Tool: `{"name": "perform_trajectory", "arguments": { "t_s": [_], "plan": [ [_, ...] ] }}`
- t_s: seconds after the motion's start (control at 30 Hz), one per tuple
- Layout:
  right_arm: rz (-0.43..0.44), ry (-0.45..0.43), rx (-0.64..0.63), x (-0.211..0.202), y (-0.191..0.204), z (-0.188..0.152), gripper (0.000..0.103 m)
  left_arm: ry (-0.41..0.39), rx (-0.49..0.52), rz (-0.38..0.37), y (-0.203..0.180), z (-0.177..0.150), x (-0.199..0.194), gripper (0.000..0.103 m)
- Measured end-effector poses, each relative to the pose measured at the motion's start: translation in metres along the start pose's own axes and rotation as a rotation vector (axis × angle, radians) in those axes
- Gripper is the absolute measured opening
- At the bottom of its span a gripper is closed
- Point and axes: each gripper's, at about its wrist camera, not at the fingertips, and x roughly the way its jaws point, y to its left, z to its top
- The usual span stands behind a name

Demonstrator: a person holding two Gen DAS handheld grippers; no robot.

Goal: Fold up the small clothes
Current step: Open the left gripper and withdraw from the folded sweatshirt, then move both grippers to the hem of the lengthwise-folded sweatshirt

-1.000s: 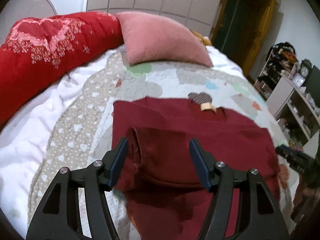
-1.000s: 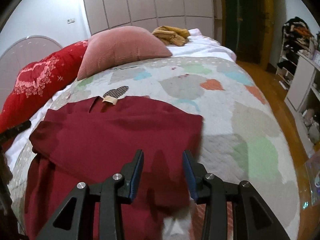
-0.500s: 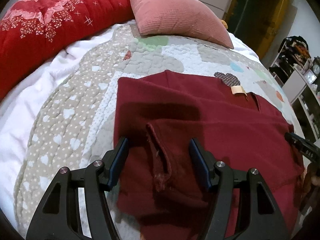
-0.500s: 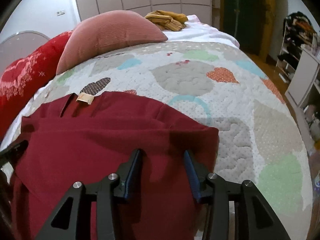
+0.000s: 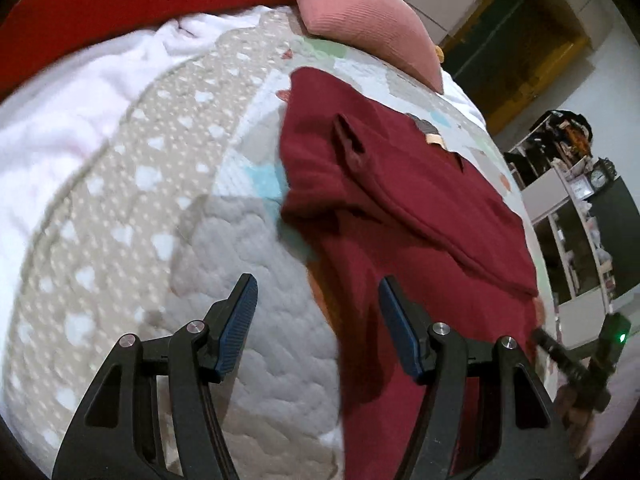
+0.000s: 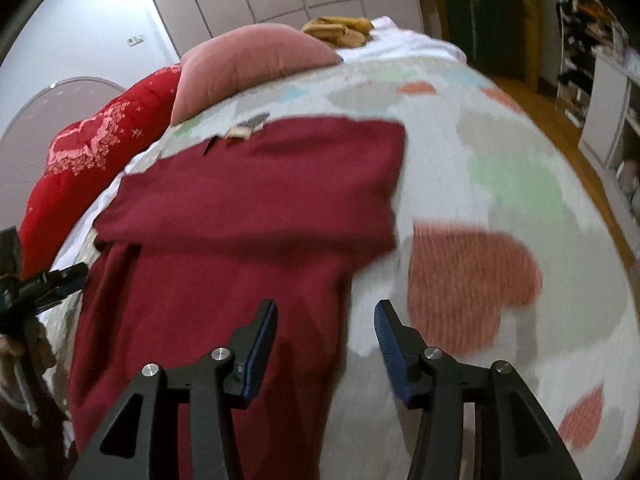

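Note:
A dark red top (image 5: pixel 400 208) lies flat on the quilted bedspread (image 5: pixel 248 264), both sleeves folded in across its body and a tan neck label (image 5: pixel 435 140) at its far end. My left gripper (image 5: pixel 316 320) hangs open over the garment's left edge near the hem, nothing between its blue pads. In the right wrist view the same top (image 6: pixel 256 216) fills the left half. My right gripper (image 6: pixel 325 344) sits over the top's right edge with its jaws opening, the fabric edge below the gap and not pinched. Each gripper shows at the rim of the other's view.
A pink cushion (image 6: pixel 252 64) and a red floral duvet (image 6: pixel 92 168) lie at the head of the bed, with a folded mustard garment (image 6: pixel 340 30) behind. Shelving (image 5: pixel 576 208) and wooden floor (image 6: pixel 560 112) are off the bed's right side. A white blanket (image 5: pixel 72 112) covers the left.
Both grippers have pulled back toward the garment's hem and shifted outward to its side edges. The right jaws have widened. The left jaws keep the same gap.

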Motion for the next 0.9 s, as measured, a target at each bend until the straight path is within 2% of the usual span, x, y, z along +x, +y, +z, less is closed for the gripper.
{"name": "perform_trajectory", "arguments": {
  "t_s": [0.1, 0.27, 0.33, 0.37, 0.4, 0.43, 0.5, 0.7, 0.8, 0.9],
  "plan": [
    [0.016, 0.0, 0.022, -0.007, 0.0, -0.017, 0.048, 0.002, 0.02, 0.0, -0.012, -0.003, 0.005, 0.063],
    [0.033, -0.001, 0.07, -0.013, -0.004, -0.027, 0.048, 0.011, -0.02, 0.005, -0.019, 0.004, 0.024, 0.063],
    [0.037, -0.002, 0.08, -0.015, -0.003, -0.027, 0.048, 0.028, 0.014, 0.032, -0.025, 0.009, 0.032, 0.061],
    [0.04, -0.002, 0.084, -0.015, -0.003, -0.027, 0.048, 0.03, 0.042, 0.051, -0.029, 0.009, 0.035, 0.053],
    [0.044, -0.001, 0.087, -0.015, -0.003, -0.027, 0.048, 0.033, 0.068, 0.071, -0.032, 0.01, 0.036, 0.029],
    [0.048, -0.001, 0.09, -0.015, -0.002, -0.027, 0.048, 0.035, 0.08, 0.09, -0.032, 0.01, 0.036, 0.017],
    [0.05, -0.002, 0.092, -0.015, -0.003, -0.026, 0.048, 0.043, 0.06, 0.056, -0.024, 0.012, 0.033, 0.008],
    [0.055, -0.012, 0.098, -0.017, -0.005, -0.026, 0.048, 0.033, 0.086, 0.015, -0.003, 0.013, 0.006, 0.007],
    [0.055, -0.018, 0.104, -0.019, -0.009, -0.027, 0.048, 0.068, 0.044, -0.003, 0.012, 0.006, 0.013, 0.007],
    [0.046, 0.007, 0.121, -0.013, -0.013, -0.029, 0.049, 0.046, -0.002, -0.04, 0.015, 0.002, 0.01, 0.008]
  ]
}}
